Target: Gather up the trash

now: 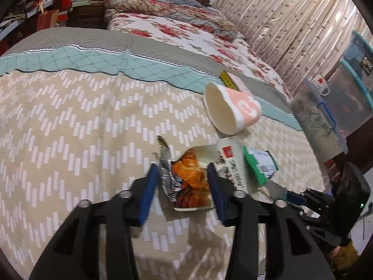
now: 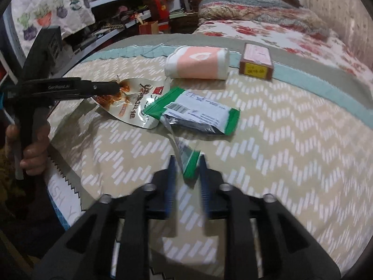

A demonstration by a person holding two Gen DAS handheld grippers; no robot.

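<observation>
My left gripper stands over a beige zigzag bedspread, its blue jaws apart, with the torn snack bag lying between them; the pads sit at the bag's two sides, and I cannot tell whether they touch it. From my right camera the same bag lies flat on the spread with the left gripper's tip at its torn end, and a hand wraps that gripper's handle. My right gripper also has its jaws apart; between them lies a green-and-clear strip torn from the green wrapper, which rests on the spread just ahead and overlaps the snack bag's edge. The strip looks loose, not pinched. Beyond the wrapper a pink-and-white paper cup lies on its side near the teal border of the spread, and a small brown box sits just to its right. In my left view the cup's open mouth faces the camera, with the wrapper beside the bag. Motion blurs both pairs of fingers.
</observation>
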